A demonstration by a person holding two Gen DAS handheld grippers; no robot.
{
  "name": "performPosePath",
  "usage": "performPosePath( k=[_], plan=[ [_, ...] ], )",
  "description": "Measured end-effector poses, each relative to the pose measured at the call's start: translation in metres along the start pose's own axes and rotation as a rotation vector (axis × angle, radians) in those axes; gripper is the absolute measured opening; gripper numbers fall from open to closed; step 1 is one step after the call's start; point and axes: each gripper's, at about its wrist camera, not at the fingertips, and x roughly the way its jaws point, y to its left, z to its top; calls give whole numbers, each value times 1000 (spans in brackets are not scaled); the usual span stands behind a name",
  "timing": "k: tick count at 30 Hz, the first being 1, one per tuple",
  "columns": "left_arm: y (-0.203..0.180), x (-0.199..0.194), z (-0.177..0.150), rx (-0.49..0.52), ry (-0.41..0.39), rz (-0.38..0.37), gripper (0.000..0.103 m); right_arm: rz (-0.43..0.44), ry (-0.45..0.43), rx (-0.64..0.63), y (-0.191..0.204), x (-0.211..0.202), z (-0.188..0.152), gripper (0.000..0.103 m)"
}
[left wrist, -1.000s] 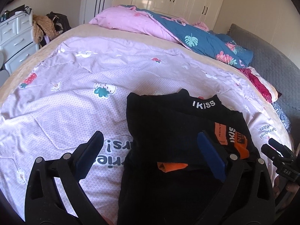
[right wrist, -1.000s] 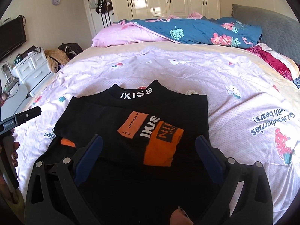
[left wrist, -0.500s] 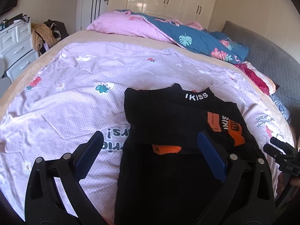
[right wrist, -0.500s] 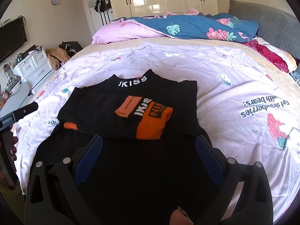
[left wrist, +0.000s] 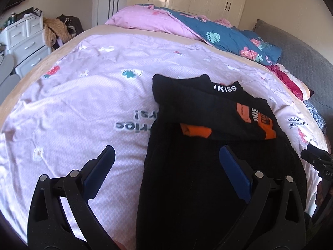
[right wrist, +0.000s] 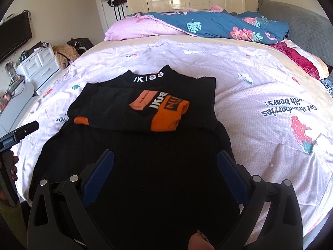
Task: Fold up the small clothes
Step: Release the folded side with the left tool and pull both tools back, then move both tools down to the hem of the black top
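Observation:
A black top with an "IKISS" collar and orange-cuffed sleeves lies flat on the lilac bedspread, in the left wrist view (left wrist: 208, 156) and the right wrist view (right wrist: 145, 141). Both sleeves are folded across its chest. My left gripper (left wrist: 167, 156) is open and empty above the top's lower left edge. My right gripper (right wrist: 165, 160) is open and empty above the top's lower body. Each gripper's body shows at the other view's edge, the right one (left wrist: 318, 162) and the left one (right wrist: 18, 133).
The lilac printed bedspread (right wrist: 260, 95) covers the bed. A pink and blue quilt (right wrist: 208, 25) is bunched at the head. A grey headboard cushion (right wrist: 299, 20) is on the right, white drawers (right wrist: 39, 62) and clothes on the left, wardrobes behind.
Both grippers have drawn back toward the near edge of the bed, so the top's lower body now fills the foreground. Both stay open. The top has not moved.

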Motion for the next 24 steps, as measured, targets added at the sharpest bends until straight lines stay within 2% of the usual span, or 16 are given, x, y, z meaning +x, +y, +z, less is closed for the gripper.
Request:
performPosePath(
  k=[10,24],
  plan=[
    [13,-8,-29,-42,66,-9,94,-7,27,0,-4,-8,-14,99],
    [22,-20,-66,-22,137,22,94,-15,42,9,-12,-22,-31,99]
  ],
)
